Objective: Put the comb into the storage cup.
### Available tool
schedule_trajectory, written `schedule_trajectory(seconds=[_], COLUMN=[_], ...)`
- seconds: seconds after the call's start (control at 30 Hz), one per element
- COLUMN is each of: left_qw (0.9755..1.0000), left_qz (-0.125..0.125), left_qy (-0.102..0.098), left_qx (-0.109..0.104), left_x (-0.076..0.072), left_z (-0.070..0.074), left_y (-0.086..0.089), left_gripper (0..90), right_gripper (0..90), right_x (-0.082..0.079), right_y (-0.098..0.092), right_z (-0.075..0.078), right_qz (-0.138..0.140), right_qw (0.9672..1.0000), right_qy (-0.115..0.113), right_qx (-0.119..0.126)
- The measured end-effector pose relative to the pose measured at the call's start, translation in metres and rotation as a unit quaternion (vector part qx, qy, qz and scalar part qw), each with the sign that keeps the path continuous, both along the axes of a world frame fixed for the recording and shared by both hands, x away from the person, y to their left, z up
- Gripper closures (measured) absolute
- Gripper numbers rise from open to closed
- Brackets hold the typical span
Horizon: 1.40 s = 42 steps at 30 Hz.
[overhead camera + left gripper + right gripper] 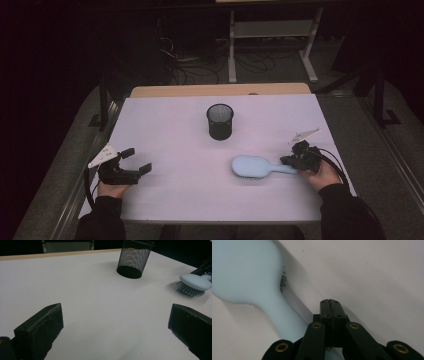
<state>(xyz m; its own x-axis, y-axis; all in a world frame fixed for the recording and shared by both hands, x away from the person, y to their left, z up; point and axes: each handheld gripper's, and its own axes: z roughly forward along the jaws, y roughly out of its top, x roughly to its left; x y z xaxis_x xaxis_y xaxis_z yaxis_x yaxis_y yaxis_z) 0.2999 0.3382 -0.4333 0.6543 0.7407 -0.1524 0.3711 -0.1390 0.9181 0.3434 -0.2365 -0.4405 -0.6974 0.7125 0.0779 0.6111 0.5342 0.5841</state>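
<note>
A light blue hairbrush (254, 166) lies bristles down at the right front of the white table (170, 125), handle pointing right. My right gripper (289, 160) sits at the handle's end. In the right gripper view its jaws (329, 301) are pressed together, and the brush handle (287, 322) runs beside and under them, so I see nothing between the tips. My left gripper (138, 160) hovers at the left front, open and holding nothing. Between its wide-apart jaws (115, 312) only bare table shows, with the brush (195, 282) far off to its right.
A black mesh cup (220, 121) stands upright at the middle back of the table, also in the left gripper view (133, 258). A wooden strip (220, 90) borders the far edge. Beyond it are a desk frame and cables on the floor.
</note>
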Motion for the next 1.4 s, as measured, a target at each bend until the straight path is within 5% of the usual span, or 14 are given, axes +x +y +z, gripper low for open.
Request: schedule_trajectory(seconds=[0.87,1.4], left_qw=[1.0,1.0], left_qz=[0.0,-0.001], left_qy=[-0.002,-0.001], left_qx=[-0.002,-0.001], left_x=[-0.001,0.0], left_z=[0.001,0.001], left_y=[0.0,0.0], left_gripper=[0.0,0.0], right_gripper=[88.6,84.6], right_x=[-0.035,-0.052], right_y=[-0.005,-0.015], right_z=[0.0,0.017], right_qz=[0.009,0.009], right_qw=[0.9999,0.9997], right_qy=[-0.002,-0.012], right_qx=[0.006,0.02])
